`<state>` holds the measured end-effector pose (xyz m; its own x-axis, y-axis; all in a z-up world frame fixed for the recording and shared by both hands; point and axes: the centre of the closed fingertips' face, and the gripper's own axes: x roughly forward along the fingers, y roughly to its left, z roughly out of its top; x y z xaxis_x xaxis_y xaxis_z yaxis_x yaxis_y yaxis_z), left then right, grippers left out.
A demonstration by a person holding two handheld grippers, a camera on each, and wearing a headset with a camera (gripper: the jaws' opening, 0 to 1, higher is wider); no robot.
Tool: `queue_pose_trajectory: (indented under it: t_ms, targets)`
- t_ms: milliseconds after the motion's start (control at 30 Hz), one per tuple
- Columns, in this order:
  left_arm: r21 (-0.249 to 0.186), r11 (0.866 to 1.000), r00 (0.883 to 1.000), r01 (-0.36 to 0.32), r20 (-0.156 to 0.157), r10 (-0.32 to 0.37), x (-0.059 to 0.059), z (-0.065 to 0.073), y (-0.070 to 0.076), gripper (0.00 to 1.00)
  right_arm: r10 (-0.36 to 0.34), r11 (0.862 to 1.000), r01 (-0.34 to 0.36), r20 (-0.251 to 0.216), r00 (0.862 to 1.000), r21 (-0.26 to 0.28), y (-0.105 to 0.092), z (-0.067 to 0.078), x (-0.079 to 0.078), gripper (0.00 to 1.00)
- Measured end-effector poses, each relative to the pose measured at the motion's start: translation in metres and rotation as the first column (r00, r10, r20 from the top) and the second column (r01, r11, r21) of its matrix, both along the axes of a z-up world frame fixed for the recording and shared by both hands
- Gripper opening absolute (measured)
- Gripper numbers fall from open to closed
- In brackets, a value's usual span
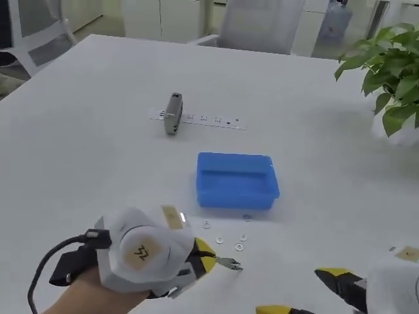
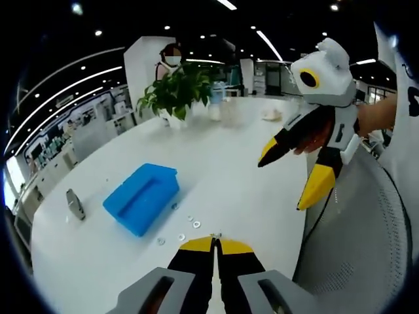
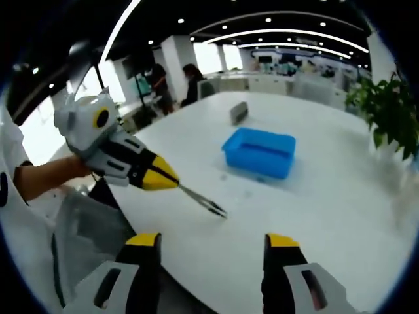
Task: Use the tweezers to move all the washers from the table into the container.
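A blue container (image 1: 237, 180) sits mid-table. Several small washers (image 1: 239, 247) lie on the white table (image 1: 98, 150) just in front of it, also seen in the left gripper view (image 2: 196, 224). My left gripper (image 1: 208, 256) is shut on thin metal tweezers (image 1: 230, 264), whose tips hover just short of the nearest washers. In the right gripper view the tweezers (image 3: 204, 202) stick out of the left gripper (image 3: 160, 178) toward the container (image 3: 260, 152). My right gripper (image 1: 301, 292) stands open and holds nothing, off to the right of the washers; its own view shows the jaws spread apart (image 3: 213, 242).
A grey block (image 1: 173, 112) stands on a flat power strip (image 1: 209, 120) behind the container. A potted plant (image 1: 386, 65) is at the far right edge. An office chair (image 1: 258, 23) stands beyond the far side of the table.
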<state>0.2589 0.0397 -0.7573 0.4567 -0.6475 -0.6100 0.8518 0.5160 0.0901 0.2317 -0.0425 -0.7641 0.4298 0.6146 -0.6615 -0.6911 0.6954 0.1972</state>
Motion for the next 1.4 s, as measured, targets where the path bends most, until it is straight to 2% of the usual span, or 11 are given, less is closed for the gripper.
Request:
queue_pose_trajectory:
  t_ms: [167,300,467,667,733,833,967,1067,1100,1233,1400]
  targets:
    - [0.003,0.999,0.999,0.051,0.006,-0.051,-0.009,0.014,-0.001,0.0,0.133,0.991,-0.132,-0.037,0.99,0.01,0.026,-0.013,-0.008,0.44]
    - [0.02,0.991,0.991,0.135,0.0,-0.135,-0.018,0.029,0.0,0.0,0.276,0.961,-0.276,-0.009,0.961,-0.029,0.045,-0.012,-0.007,0.34]
    - [0.006,0.972,0.972,0.234,-0.024,-0.234,-0.03,0.05,-0.001,0.0,0.429,0.903,-0.428,0.045,0.902,-0.035,0.071,0.005,-0.004,0.28]
    - [-0.013,0.941,0.941,0.337,0.001,-0.337,-0.042,0.074,-0.003,0.0,0.569,0.822,-0.566,0.11,0.815,-0.059,0.093,0.025,-0.016,0.26]
    - [-0.029,0.935,0.935,0.355,0.001,-0.355,-0.044,0.08,-0.004,0.0,0.59,0.807,-0.586,0.124,0.798,-0.074,0.096,0.028,-0.019,0.23]
    - [-0.002,0.925,0.925,0.381,0.009,-0.381,-0.047,0.079,-0.004,0.0,0.598,0.802,-0.593,0.134,0.79,-0.077,0.099,0.03,-0.02,0.2]
    - [0.0,0.914,0.914,0.405,-0.008,-0.405,-0.053,0.077,-0.005,0.0,0.625,0.78,-0.619,0.136,0.768,-0.088,0.1,0.029,-0.023,0.15]
    - [0.022,0.908,0.909,0.418,-0.013,-0.418,-0.056,0.075,-0.006,0.0,0.658,0.753,-0.647,0.157,0.736,-0.123,0.101,0.029,-0.024,0.08]
    - [0.027,0.908,0.908,0.419,0.005,-0.419,-0.055,0.077,-0.006,0.0,0.655,0.756,-0.644,0.16,0.739,-0.118,0.102,0.03,-0.024,0.06]
    - [-0.011,0.909,0.909,0.417,0.003,-0.417,-0.057,0.083,-0.009,0.0,0.665,0.746,-0.653,0.166,0.728,-0.127,0.104,0.03,-0.026,0.1]
    - [0.007,0.91,0.91,0.415,0.011,-0.415,-0.057,0.085,-0.008,0.0,0.679,0.734,-0.667,0.179,0.712,-0.13,0.106,0.032,-0.027,0.04]
